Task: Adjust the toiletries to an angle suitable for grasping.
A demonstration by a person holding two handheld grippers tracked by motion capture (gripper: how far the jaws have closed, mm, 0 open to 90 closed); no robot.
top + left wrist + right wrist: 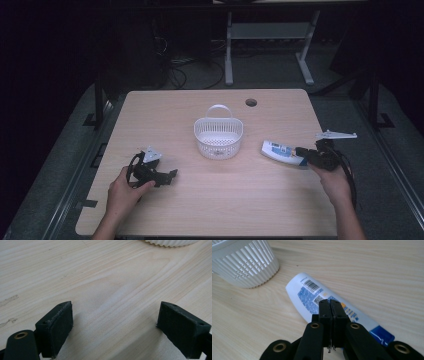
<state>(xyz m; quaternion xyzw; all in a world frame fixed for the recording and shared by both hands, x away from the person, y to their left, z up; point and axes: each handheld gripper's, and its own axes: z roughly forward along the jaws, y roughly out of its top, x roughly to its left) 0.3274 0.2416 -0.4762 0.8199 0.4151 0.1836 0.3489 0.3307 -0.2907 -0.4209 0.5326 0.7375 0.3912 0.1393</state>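
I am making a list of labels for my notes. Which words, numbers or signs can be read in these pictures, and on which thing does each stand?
No text can be read.
Tube: a barcode and a square code are printed on it; the digits and the blue block of small print are too blurred to read.
Basket: no text.
Table: no text.

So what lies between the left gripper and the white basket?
Nothing: in the high view, bare wooden table separates the left gripper from the white basket. The left gripper view shows bare wood too.
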